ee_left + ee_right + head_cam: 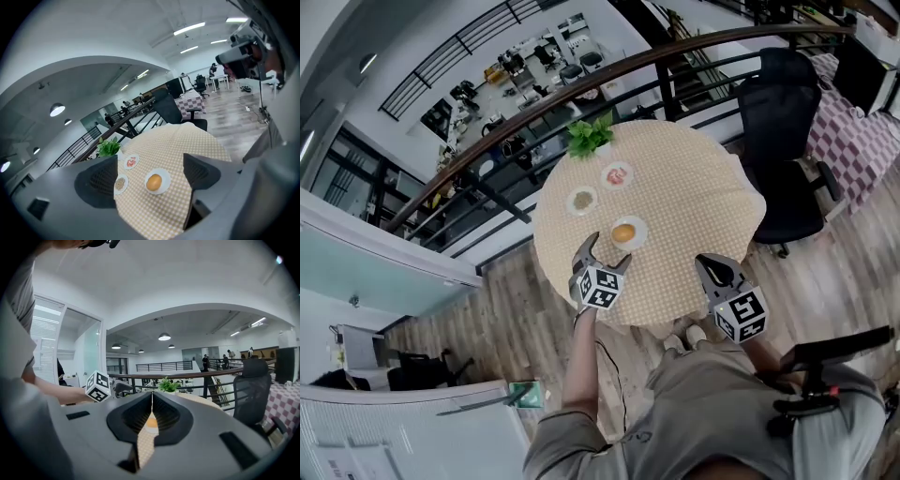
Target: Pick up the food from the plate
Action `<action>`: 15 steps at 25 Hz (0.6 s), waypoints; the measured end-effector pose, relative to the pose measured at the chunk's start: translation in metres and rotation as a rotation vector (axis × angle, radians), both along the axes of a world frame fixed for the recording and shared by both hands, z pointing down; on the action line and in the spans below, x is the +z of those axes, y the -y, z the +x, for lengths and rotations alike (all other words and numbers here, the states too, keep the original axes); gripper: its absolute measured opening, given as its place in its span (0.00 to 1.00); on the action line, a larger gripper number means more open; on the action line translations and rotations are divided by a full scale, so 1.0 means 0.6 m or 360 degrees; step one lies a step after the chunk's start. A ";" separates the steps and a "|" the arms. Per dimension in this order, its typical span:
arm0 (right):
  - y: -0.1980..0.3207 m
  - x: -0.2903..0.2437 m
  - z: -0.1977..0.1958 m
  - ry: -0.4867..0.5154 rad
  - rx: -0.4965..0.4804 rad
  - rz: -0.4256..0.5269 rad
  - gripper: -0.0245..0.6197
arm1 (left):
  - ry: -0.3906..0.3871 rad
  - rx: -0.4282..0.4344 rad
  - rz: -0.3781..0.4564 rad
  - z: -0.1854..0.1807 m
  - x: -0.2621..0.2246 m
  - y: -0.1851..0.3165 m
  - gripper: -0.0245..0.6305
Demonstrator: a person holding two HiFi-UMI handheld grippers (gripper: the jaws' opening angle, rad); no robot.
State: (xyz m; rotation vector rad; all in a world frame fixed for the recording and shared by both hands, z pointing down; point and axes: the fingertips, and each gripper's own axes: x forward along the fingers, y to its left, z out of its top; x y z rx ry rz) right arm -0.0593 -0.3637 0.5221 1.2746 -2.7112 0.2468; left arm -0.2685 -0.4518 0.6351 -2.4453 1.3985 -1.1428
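Note:
On the round table with a checkered cloth (694,202), a round orange piece of food (623,232) lies on a small white plate (638,228). My left gripper (607,253) hovers just short of that plate, near the table's front edge, and stands open with nothing in it. In the left gripper view the orange food (154,182) shows between the spread jaws of the left gripper (151,173). My right gripper (713,266) is shut and empty at the table's front right edge. In the right gripper view the right gripper (152,395) hides all but a sliver of the orange food (151,423).
Two more small plates lie farther back: greenish grains (581,200) and red food (617,174). A potted green plant (589,137) stands at the far edge. A black office chair (783,141) is right of the table, and a railing (581,89) runs behind.

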 end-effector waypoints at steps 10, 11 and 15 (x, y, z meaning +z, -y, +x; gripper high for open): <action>0.009 0.012 0.026 -0.0041 0.0099 -0.0034 0.06 | 0.0303 0.0210 -0.0292 0.000 0.156 0.088 0.72; 0.010 0.013 0.028 -0.0046 0.0106 -0.0039 0.06 | 0.0331 0.0224 -0.0321 0.000 0.171 0.095 0.72; 0.014 0.023 0.035 -0.0055 0.0128 -0.0054 0.06 | 0.0407 0.0237 -0.0462 -0.012 0.241 0.117 0.72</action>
